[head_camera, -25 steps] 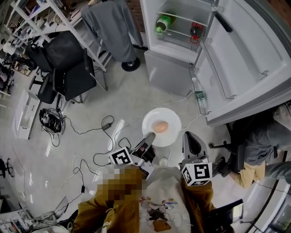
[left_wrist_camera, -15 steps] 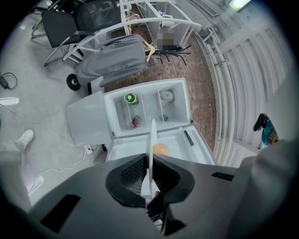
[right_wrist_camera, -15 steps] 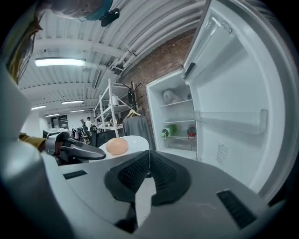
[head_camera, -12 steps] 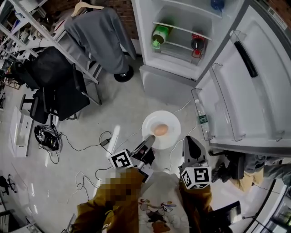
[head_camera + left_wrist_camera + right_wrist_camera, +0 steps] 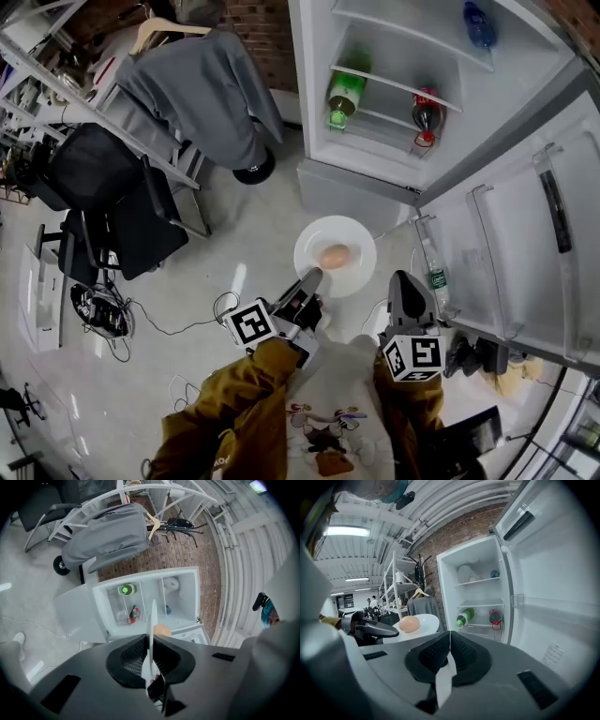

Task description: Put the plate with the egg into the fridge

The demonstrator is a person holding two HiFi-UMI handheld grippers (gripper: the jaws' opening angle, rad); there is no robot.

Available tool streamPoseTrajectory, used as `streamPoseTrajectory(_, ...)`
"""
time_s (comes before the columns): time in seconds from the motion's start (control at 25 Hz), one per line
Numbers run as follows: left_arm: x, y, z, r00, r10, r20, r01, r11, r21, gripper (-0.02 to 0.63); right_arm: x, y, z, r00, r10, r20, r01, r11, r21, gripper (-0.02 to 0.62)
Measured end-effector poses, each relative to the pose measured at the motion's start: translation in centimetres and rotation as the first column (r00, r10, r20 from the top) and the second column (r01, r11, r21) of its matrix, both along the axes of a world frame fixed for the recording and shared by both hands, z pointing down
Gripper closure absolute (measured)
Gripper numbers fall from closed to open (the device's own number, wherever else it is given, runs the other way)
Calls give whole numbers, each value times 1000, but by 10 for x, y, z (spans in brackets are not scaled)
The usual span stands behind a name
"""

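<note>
A white plate (image 5: 358,240) carries a tan egg (image 5: 334,255) and hangs above the floor in front of the open fridge (image 5: 403,141). My left gripper (image 5: 310,280) is shut on the plate's near-left rim. In the left gripper view the plate (image 5: 152,616) shows edge-on between the pads, with the egg (image 5: 162,630) just behind. My right gripper (image 5: 406,282) stays right of the plate, apart from it, jaws shut on nothing. The right gripper view shows the plate (image 5: 425,621), the egg (image 5: 409,623) and the fridge shelves (image 5: 480,604).
The fridge door (image 5: 530,225) swings open to the right, a water bottle (image 5: 435,274) in its bin. A green bottle (image 5: 342,94) and a red-capped bottle (image 5: 425,114) lie on a shelf. A grey garment (image 5: 202,84), black chairs (image 5: 122,202) and floor cables (image 5: 103,314) are at the left.
Both grippers and the plate with the egg have moved toward the fridge, which now looks larger and closer in the head view. The grip on the plate is unchanged.
</note>
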State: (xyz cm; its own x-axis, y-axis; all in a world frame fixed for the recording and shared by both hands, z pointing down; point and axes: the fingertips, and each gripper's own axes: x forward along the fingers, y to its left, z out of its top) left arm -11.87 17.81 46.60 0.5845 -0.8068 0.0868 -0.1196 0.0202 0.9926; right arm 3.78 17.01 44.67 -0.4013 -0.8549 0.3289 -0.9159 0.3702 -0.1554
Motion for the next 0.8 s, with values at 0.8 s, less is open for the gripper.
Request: streamPoseTrajectory(0.8,33,-141,1,999,49,-4,-49,999,-3,580,1,-139,-7,999,-39,-5,40,998,45,589)
